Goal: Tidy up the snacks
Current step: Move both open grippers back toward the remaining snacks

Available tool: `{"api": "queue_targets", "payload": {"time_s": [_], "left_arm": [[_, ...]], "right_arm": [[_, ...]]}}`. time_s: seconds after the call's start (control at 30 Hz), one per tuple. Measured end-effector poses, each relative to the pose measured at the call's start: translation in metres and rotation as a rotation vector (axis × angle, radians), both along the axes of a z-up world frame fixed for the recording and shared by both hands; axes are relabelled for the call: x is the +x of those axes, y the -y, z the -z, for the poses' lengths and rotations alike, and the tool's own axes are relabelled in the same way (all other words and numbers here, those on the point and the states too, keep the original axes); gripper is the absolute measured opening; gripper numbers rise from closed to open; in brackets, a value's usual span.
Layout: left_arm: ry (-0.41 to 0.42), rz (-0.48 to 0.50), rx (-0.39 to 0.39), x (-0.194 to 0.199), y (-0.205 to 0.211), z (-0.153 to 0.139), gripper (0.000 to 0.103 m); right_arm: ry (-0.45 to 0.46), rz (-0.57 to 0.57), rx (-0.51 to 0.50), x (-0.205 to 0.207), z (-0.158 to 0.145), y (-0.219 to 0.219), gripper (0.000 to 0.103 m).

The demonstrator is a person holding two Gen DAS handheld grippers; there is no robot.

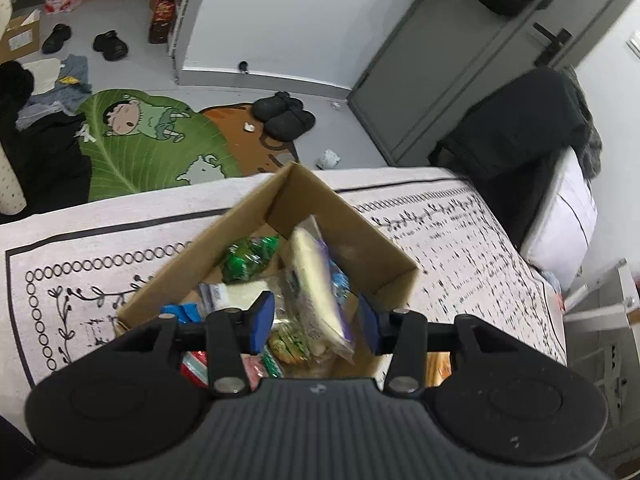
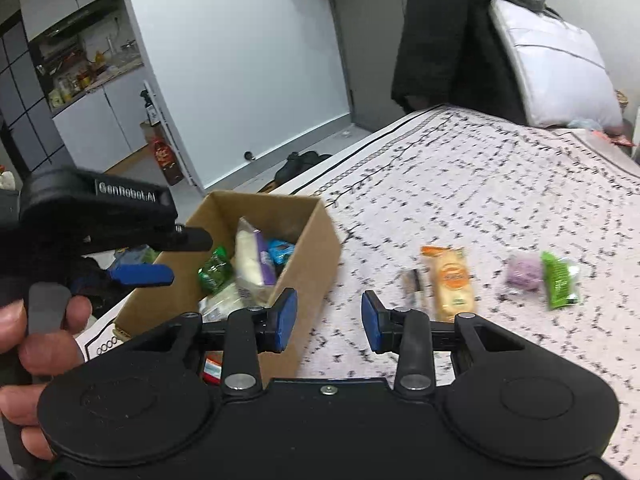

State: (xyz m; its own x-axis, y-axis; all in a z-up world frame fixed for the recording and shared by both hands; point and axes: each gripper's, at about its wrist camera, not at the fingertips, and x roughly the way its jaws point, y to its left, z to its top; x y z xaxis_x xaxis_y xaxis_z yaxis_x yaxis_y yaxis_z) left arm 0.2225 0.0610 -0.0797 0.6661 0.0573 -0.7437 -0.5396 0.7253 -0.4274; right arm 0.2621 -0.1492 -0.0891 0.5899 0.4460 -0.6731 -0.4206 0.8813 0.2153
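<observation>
Cardboard box [image 1: 280, 216] under both parted jaws; orange packet [image 2: 450, 284] shows only rightward.

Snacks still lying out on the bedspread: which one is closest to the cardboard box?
The small dark stick-shaped packet, just left of the orange-wrapped snack. The purple snack and green packet lie farther right, away from the cardboard box.

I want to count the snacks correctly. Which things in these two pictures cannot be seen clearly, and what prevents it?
- Left wrist view: the bottom of the cardboard box is covered by the open left gripper, so snacks there are uncountable.
- Right wrist view: the orange packet and green packet on the bed cover are blurred; their labels are unreadable.
- Right wrist view: a small dark item beside the orange packet is too blurred to name.
</observation>
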Motion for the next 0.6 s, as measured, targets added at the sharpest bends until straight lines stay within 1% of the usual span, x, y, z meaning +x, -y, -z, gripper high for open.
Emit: {"api": "queue_targets", "payload": {"time_s": [0.1,0.27,0.33,0.47,0.53,0.6], "left_arm": [[-0.001,0.046,0.016,0.002,0.013,-0.001,0.045],[-0.01,0.094,0.037,0.004,0.031,-0.001,0.046],[-0.013,0.106,0.045,0.004,0.038,-0.002,0.053],[-0.013,0.141,0.079,0.006,0.052,-0.004,0.06],[-0.01,0.158,0.095,0.007,0.058,-0.004,0.066],[-0.006,0.169,0.104,0.007,0.063,-0.005,0.068]], "right_arm": [[0.002,0.027,0.003,0.003,-0.006,0.015,0.036],[0.009,0.063,-0.018,0.006,-0.011,0.04,0.036],[0.01,0.076,-0.026,0.007,-0.012,0.05,0.037],[0.021,0.091,-0.042,0.009,-0.016,0.066,0.04],[0.029,0.092,-0.051,0.01,-0.018,0.073,0.042],[0.037,0.089,-0.061,0.01,-0.021,0.079,0.045]]}}
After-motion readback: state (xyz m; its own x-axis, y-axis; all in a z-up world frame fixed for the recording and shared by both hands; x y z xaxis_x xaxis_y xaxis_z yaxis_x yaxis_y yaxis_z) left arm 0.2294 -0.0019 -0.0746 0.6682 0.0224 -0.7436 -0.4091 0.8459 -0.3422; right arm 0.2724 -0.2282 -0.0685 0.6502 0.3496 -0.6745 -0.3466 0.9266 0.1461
